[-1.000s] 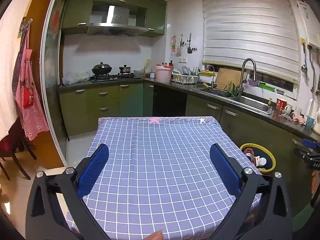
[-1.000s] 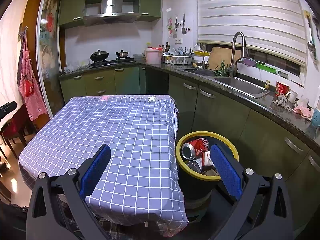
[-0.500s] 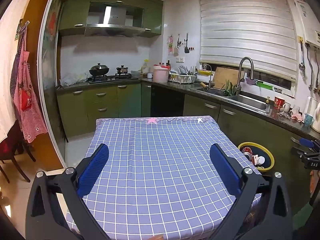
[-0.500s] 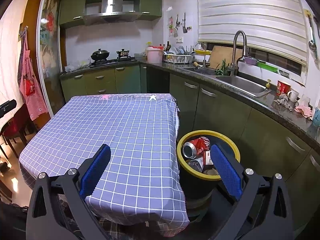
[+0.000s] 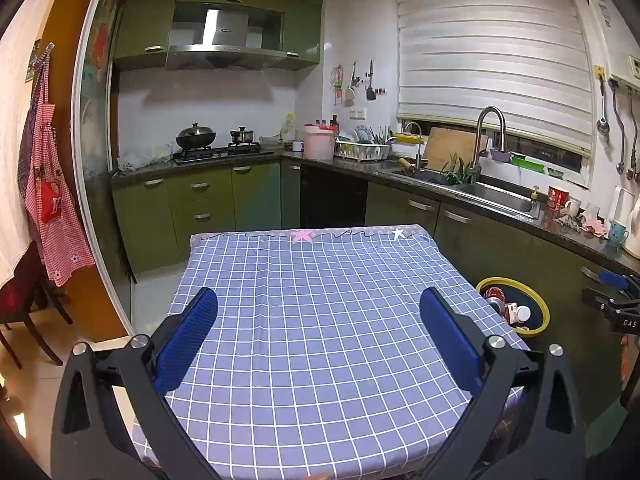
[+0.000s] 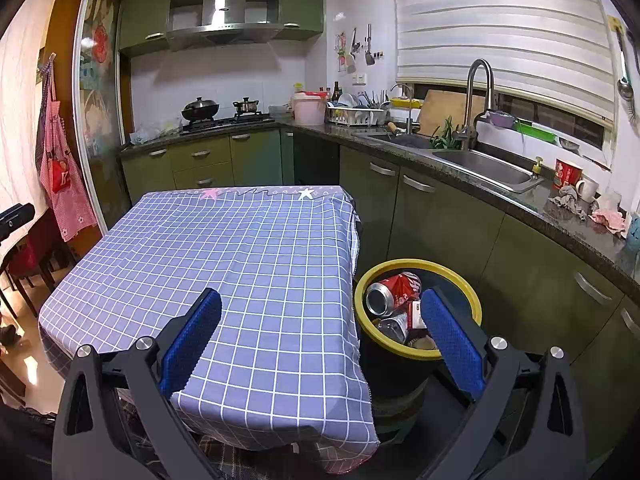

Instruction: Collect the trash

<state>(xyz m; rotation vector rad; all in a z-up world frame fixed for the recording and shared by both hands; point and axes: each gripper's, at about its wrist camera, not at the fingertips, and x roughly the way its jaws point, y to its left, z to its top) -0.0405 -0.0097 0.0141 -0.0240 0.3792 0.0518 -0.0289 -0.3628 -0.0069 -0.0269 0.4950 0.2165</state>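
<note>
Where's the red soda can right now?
In the right wrist view the red soda can lies on its side inside the yellow-rimmed trash bin, on the floor between the checked tablecloth's right edge and the green cabinets.

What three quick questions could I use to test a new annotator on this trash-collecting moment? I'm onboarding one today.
1. True or false: the left hand-held gripper is holding a piece of trash.
2. Which item lies on top in the yellow-rimmed bin? A) red soda can B) banana peel C) glass jar
3. Fill in: the bin stands on the floor beside the table's checked ____.

Key:
1. False; both it and the right hand-held gripper are open and hold nothing.
2. A, the red soda can.
3. tablecloth.
</note>
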